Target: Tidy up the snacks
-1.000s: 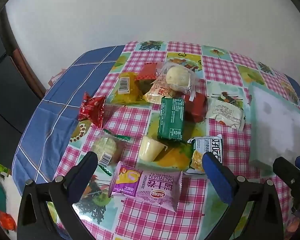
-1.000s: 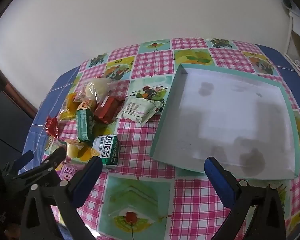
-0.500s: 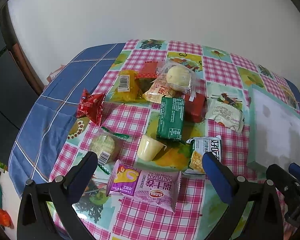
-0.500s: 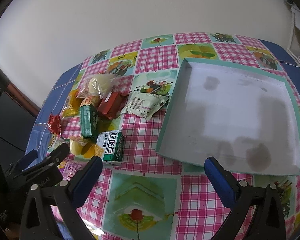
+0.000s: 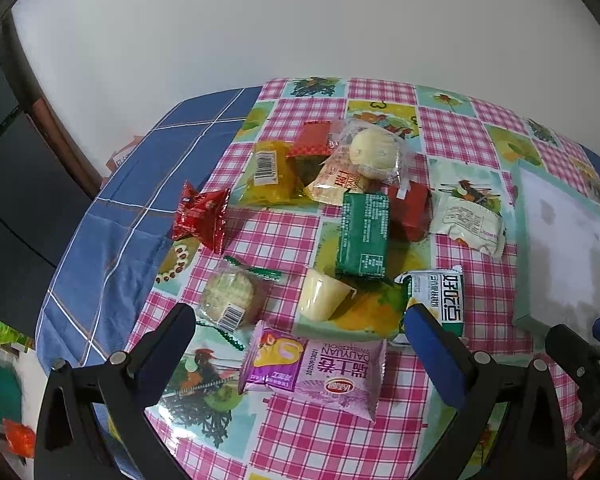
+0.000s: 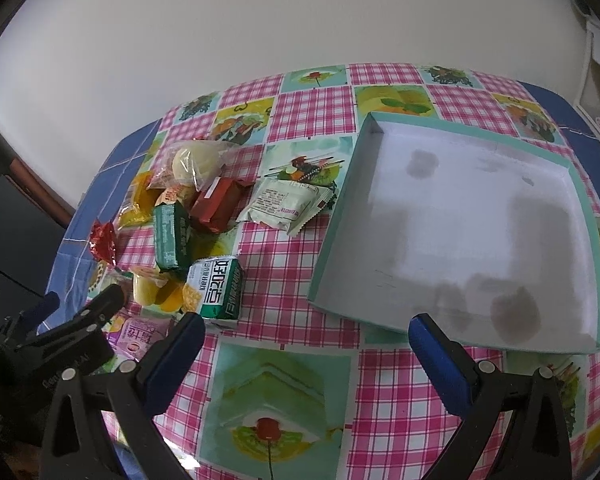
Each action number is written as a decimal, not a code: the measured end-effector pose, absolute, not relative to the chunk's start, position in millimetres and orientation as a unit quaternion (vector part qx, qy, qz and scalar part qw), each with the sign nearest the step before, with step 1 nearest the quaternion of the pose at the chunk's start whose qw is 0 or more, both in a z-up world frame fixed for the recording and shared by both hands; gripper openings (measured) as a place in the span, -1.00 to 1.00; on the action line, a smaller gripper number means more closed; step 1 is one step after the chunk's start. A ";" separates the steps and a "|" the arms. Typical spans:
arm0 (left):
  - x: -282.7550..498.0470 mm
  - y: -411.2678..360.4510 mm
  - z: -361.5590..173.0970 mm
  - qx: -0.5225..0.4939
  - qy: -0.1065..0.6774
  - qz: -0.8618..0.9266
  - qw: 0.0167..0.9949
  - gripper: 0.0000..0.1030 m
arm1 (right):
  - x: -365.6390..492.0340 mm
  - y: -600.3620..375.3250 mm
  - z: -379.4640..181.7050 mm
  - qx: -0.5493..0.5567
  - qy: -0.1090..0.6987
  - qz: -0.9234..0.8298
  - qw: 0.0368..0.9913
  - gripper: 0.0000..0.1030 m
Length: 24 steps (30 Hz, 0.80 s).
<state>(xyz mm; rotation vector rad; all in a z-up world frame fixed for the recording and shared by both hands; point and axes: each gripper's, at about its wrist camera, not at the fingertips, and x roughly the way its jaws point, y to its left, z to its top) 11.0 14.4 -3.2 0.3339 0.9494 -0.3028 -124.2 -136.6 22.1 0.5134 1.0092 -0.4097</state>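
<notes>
Several wrapped snacks lie loose on the checked bench [image 5: 452, 136], and none sits in the tray. Farthest left is a red foil packet [image 5: 201, 220], with a clear-wrapped round cake [image 5: 229, 297] nearer the camera. Further in, a yellow packet [image 5: 269, 174] and a bagged pale bun [image 5: 374, 153] crowd the far cluster. A green bar [image 5: 365, 234] lies touching a red box [image 5: 411, 210], and a pale cup [image 5: 323, 295] lies on its side just below. The left gripper [image 5: 300, 334] hovers above a purple packet [image 5: 314, 368], jaws spread and holding nothing. A green-and-white packet [image 6: 218, 289] and a white sachet [image 6: 286, 205] lie nearer the teal tray [image 6: 342, 216], which holds nothing. The right gripper [image 6: 306, 342] hangs over bare cloth beside the tray's near edge, jaws spread wide.
</notes>
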 end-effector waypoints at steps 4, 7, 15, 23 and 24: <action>12.3 17.4 -2.5 0.153 0.455 -0.143 0.865 1.00 | -123.4 -136.4 21.1 0.239 0.478 -0.193 0.823 1.00; 12.9 18.5 -2.7 0.156 0.454 -0.138 0.866 1.00 | -123.5 -135.4 21.2 0.237 0.478 -0.193 0.824 1.00; 14.8 22.5 -3.3 0.149 0.459 -0.133 0.866 1.00 | -123.0 -135.6 20.7 0.235 0.480 -0.195 0.823 1.00; 15.7 24.3 -3.9 0.141 0.464 -0.133 0.864 1.00 | -122.9 -134.9 19.9 0.235 0.482 -0.195 0.821 1.00; 16.5 24.9 -4.3 0.139 0.466 -0.132 0.864 1.00 | -122.8 -134.9 19.7 0.236 0.482 -0.195 0.821 1.00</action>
